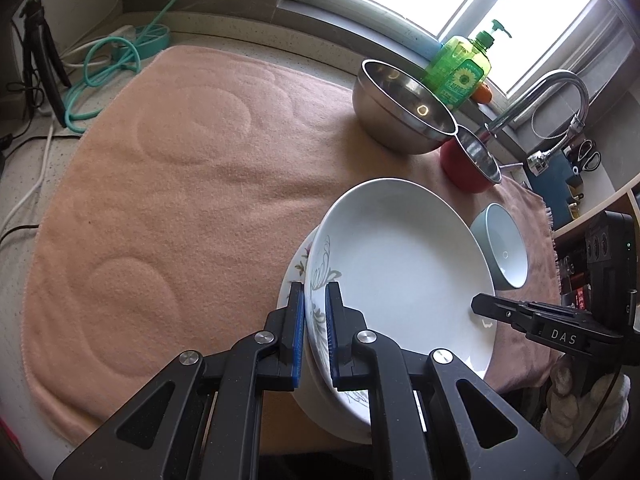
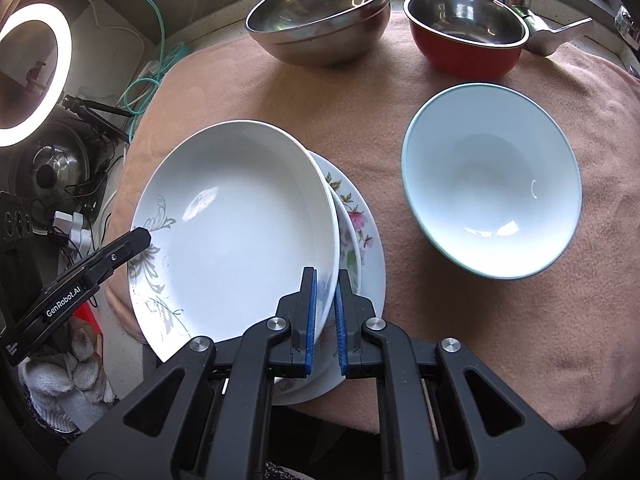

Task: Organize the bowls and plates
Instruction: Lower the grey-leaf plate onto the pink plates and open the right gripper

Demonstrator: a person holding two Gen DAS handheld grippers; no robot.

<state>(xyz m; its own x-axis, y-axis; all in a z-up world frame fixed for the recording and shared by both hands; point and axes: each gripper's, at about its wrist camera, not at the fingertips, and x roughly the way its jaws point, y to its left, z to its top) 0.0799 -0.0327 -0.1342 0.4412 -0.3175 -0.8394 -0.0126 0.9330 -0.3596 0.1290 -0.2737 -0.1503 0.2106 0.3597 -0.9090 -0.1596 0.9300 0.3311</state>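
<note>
Plates come first. Each hand-held gripper, left (image 1: 316,332) and right (image 2: 326,316), pinches one side of the white plate (image 2: 240,224), so it stays steady above the flower plate (image 2: 362,240). Beyond the right gripper waits the blue-rimmed bowl (image 2: 492,180).

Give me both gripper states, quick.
Left gripper: shut on the rim of the white plate.
Right gripper: shut on the same plate's opposite rim.
</note>
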